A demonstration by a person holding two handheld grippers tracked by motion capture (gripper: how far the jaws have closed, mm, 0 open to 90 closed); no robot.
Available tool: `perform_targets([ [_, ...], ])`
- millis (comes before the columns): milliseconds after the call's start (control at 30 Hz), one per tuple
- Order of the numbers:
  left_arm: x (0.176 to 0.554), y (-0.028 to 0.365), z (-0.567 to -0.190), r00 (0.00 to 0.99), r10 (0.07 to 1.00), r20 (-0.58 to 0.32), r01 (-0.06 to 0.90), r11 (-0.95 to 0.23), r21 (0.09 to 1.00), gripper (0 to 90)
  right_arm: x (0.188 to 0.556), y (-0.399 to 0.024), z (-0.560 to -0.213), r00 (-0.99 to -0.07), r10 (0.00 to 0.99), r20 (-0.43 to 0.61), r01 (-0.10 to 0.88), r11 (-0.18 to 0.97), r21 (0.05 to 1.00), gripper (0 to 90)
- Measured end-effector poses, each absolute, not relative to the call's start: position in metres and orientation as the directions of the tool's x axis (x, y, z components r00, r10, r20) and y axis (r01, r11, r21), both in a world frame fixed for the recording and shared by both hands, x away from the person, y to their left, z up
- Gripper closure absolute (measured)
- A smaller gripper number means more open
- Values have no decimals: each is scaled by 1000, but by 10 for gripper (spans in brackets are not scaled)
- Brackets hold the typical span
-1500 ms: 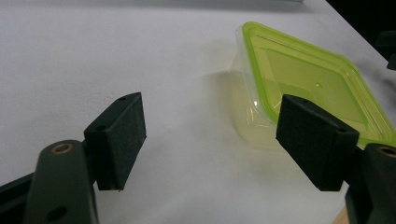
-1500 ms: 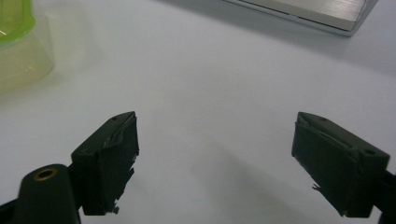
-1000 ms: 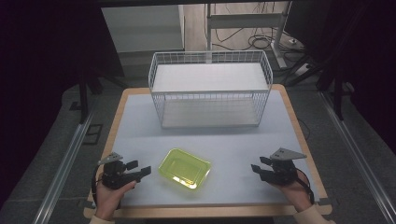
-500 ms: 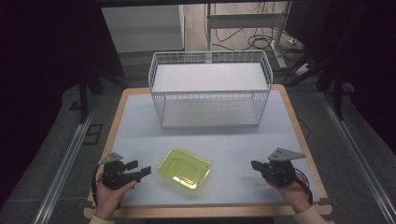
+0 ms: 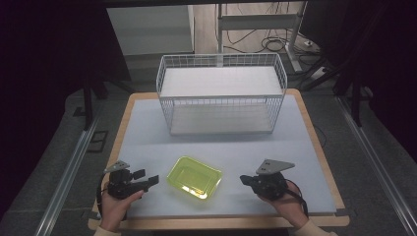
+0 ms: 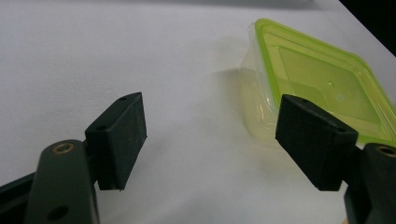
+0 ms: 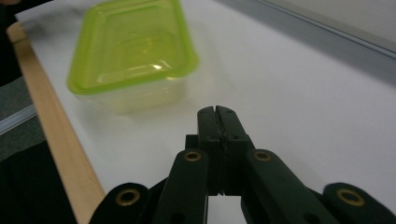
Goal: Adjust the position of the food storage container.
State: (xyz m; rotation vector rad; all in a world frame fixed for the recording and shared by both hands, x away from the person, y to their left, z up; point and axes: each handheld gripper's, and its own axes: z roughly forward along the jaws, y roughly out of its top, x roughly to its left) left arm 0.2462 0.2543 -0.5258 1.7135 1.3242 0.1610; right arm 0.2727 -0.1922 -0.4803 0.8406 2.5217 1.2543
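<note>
A yellow-green lidded plastic container (image 5: 194,177) lies on the white mat near the table's front edge, between my two grippers. My left gripper (image 5: 146,177) rests to its left, open, with nothing between its pads. In the left gripper view the gripper (image 6: 210,126) frames bare mat, and the container (image 6: 322,88) lies just past the right pad (image 6: 313,140). My right gripper (image 5: 244,180) sits to the right of the container, shut and empty, a short gap from it. In the right gripper view its closed tips (image 7: 217,112) point at the container (image 7: 133,51), slightly blurred.
A white wire basket (image 5: 221,93) stands at the back of the table, its open top facing up. The wooden table edge (image 7: 56,140) runs close to the container's near side. Bare white mat (image 5: 147,137) lies between the basket and the container.
The right gripper's jaws have gone from open to shut, with nothing between them. That hand has moved left toward the container. The left gripper and the container have stayed put.
</note>
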Motion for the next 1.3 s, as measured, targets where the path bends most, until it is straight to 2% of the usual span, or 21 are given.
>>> perform_targets([
  [767,246,253,-526,412,815,-407,695,8,719,243,238,-71,-483,-949,305,83,258,596,761,900],
  [1300,247,253,-527,413,816,-406,698,3,716,243,231,-44,-504,-957,283,60,242,670,702,900],
])
